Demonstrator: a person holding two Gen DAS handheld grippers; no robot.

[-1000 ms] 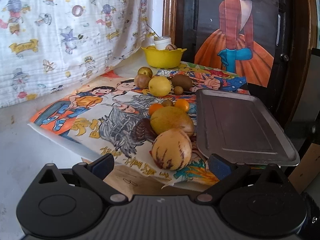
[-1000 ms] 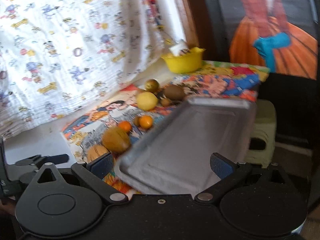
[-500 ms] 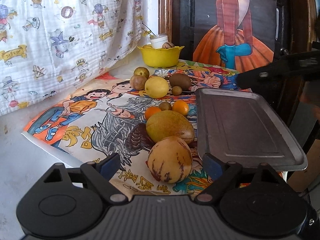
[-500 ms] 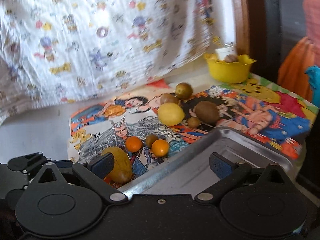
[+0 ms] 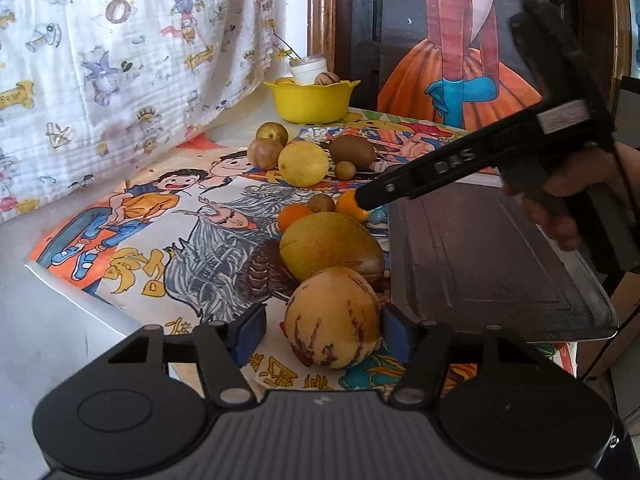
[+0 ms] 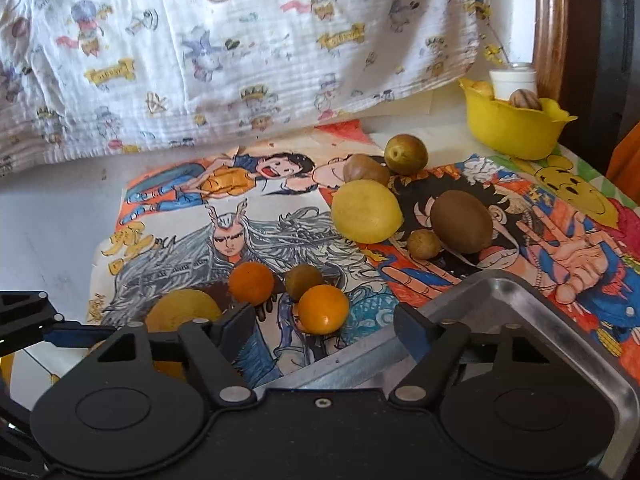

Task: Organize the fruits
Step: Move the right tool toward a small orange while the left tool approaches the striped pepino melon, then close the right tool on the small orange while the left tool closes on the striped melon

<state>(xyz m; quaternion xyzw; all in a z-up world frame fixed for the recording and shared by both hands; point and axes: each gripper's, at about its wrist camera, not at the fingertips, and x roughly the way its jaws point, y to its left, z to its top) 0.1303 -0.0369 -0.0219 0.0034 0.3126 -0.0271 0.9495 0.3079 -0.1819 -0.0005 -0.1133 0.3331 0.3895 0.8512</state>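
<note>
A pale striped fruit [image 5: 334, 318] lies on the cartoon paper between the fingers of my left gripper [image 5: 322, 330]. Those jaws are closing: the right pad [image 5: 394, 330] is at the fruit's skin and the left pad [image 5: 250, 330] still shows a gap. A mango [image 5: 330, 248] lies just behind it. My right gripper [image 6: 326, 322] hangs over the corner of the metal tray [image 6: 520, 320], its jaws closing with a small orange fruit [image 6: 323, 308] between them, a gap on each side. A second small orange [image 6: 251, 282] and a brown fruit [image 6: 304, 278] sit close by.
Farther back lie a lemon [image 6: 366, 210], a kiwi [image 6: 460, 222] and several small brown and green fruits. A yellow bowl [image 6: 514, 128] with a white cup stands at the back. A printed cloth [image 6: 200, 40] hangs behind, and a hand [image 5: 560, 208] holds the right gripper above the tray [image 5: 480, 260].
The left jaws have narrowed around the striped fruit. The right gripper swung left from above the tray to the small oranges, its jaws narrowing, and came into the left wrist view.
</note>
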